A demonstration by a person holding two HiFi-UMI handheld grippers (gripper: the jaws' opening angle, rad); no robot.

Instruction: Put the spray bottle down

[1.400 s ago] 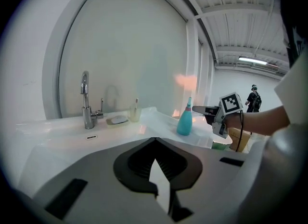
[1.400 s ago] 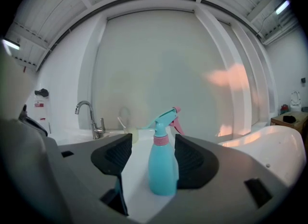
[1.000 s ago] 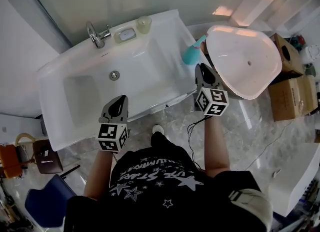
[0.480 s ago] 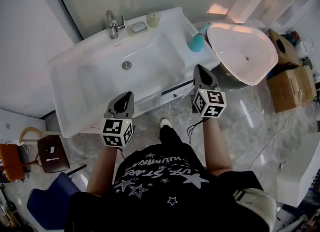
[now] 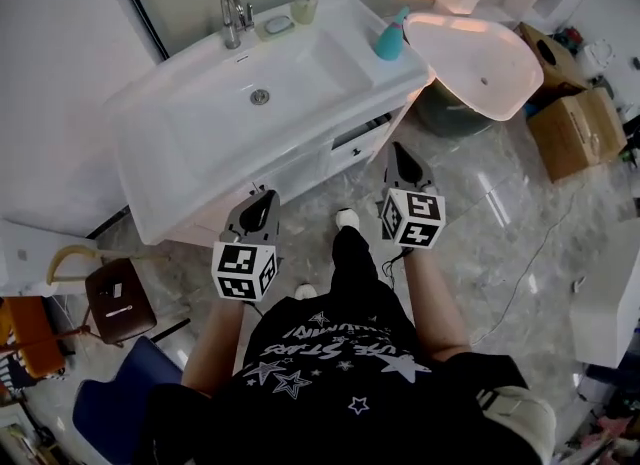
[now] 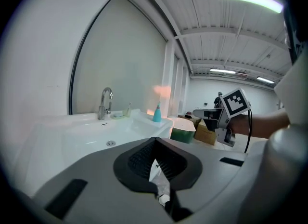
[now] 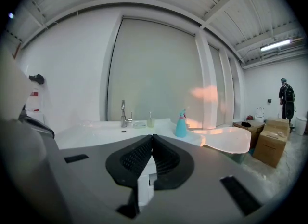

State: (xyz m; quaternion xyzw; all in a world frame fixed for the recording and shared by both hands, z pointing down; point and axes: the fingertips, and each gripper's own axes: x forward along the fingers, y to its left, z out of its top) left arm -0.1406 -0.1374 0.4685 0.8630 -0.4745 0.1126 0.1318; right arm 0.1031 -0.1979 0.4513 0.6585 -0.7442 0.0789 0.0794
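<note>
The teal spray bottle (image 5: 390, 41) stands upright on the right end of the white sink counter (image 5: 200, 143), with nothing holding it. It also shows in the left gripper view as the same bottle (image 6: 157, 114) and in the right gripper view (image 7: 181, 125). My left gripper (image 5: 258, 208) and right gripper (image 5: 405, 161) hang over the marble floor in front of the vanity, well short of the bottle. The left gripper's jaws (image 6: 154, 140) are shut and empty. The right gripper's jaws (image 7: 152, 136) are also shut on nothing.
A faucet (image 5: 232, 15), soap dish (image 5: 277, 24) and cup (image 5: 303, 9) line the back of the sink. A loose white basin (image 5: 480, 63) lies to the right on a green bin, cardboard boxes (image 5: 570, 123) beyond. A brown stool (image 5: 118, 298) and blue chair (image 5: 110, 413) stand left.
Both grippers have drawn back from the sink toward the person, from the counter's edge to out over the floor. The spray bottle stays on the counter.
</note>
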